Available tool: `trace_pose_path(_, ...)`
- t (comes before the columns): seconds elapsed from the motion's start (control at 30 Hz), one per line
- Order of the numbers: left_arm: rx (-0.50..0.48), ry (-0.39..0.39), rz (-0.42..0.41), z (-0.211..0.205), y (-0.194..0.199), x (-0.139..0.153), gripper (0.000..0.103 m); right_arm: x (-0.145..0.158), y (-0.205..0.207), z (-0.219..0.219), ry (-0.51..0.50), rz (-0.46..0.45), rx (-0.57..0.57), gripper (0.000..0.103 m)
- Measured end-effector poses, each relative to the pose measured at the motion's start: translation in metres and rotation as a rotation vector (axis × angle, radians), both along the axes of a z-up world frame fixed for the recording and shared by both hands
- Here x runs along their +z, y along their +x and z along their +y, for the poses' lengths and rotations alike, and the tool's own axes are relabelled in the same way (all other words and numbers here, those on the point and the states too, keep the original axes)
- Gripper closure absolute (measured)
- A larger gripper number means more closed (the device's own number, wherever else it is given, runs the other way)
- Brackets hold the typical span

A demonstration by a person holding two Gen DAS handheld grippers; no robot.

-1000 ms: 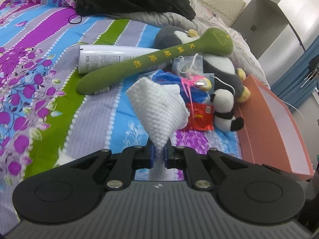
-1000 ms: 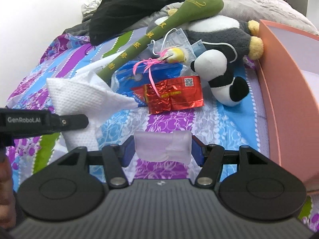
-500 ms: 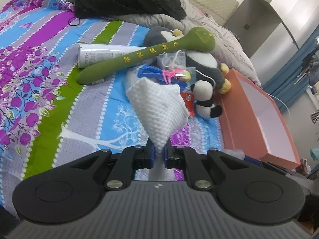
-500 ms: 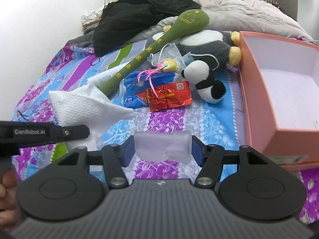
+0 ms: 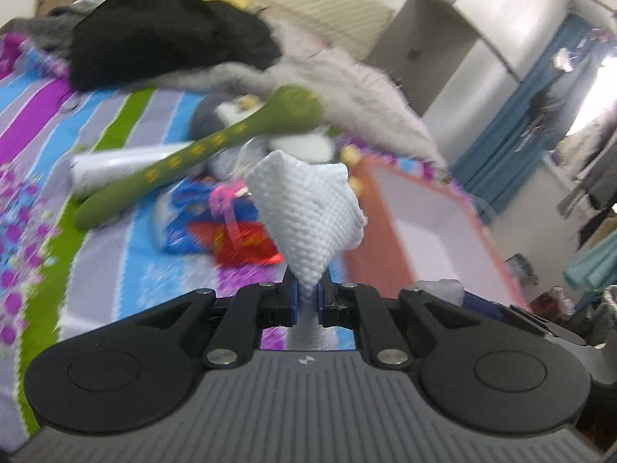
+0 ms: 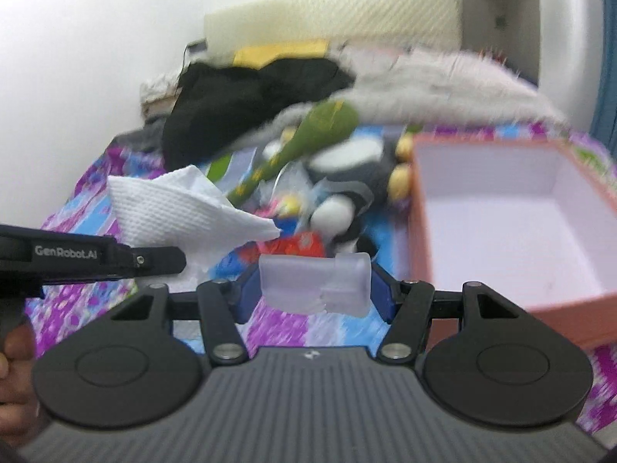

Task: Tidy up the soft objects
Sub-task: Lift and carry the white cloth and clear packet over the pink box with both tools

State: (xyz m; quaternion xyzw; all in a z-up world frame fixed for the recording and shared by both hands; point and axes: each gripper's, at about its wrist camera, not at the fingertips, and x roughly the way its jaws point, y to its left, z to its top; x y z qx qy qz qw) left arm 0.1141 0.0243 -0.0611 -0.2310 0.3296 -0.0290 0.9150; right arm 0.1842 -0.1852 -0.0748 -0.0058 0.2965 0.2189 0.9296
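Note:
My left gripper (image 5: 307, 303) is shut on a white textured paper towel (image 5: 308, 208) and holds it above the bed; the towel also shows in the right wrist view (image 6: 173, 204), left of my right gripper. My right gripper (image 6: 314, 283) is shut on a pale translucent soft block (image 6: 314, 281). An open orange box (image 6: 513, 227) with a white inside sits on the bed to the right, and shows in the left wrist view (image 5: 432, 227). A green plush club (image 5: 200, 150) and a panda plush (image 6: 343, 193) lie further back. Both views are blurred.
A red foil packet (image 5: 243, 243), a blue packet (image 5: 185, 227) with pink ribbon and a white tube (image 5: 115, 166) lie on the striped floral bedspread (image 5: 96, 262). Black clothing (image 5: 162, 38) and a grey blanket (image 5: 366, 92) are piled at the bed's head.
Both grippers have lifted and swung right toward the orange box, each keeping its hold. The box now fills more of both views, and its inside shows.

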Motion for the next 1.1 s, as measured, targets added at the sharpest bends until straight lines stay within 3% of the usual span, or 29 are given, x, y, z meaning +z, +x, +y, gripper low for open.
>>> trace_pose_path(0.3,-0.118,0.004,-0.107,-0.043,0.040,0.057,0.092,0.061,0.022,-0.038,0.022,-0.161,-0.064,0.041)
trace_pose_path(0.53,-0.221,0.034,-0.167,-0.088,0.082,0.100,0.092,0.085,0.057,-0.073,0.013,-0.168,-0.112,0.041)
trace_pose_path(0.63,-0.260,0.044,-0.157,-0.108,0.101,0.109,0.092,0.086,0.074,-0.090,-0.016,-0.147,-0.150,0.041)
trace_pose_path(0.9,-0.351,0.065,-0.058,-0.157,0.169,0.088,0.092,0.056,0.116,-0.133,-0.073,-0.001,-0.265,0.041)
trace_pose_path(1.1,-0.393,-0.008,0.138,-0.175,0.221,0.043,0.092,0.010,0.146,-0.158,-0.093,0.158,-0.322,0.041)
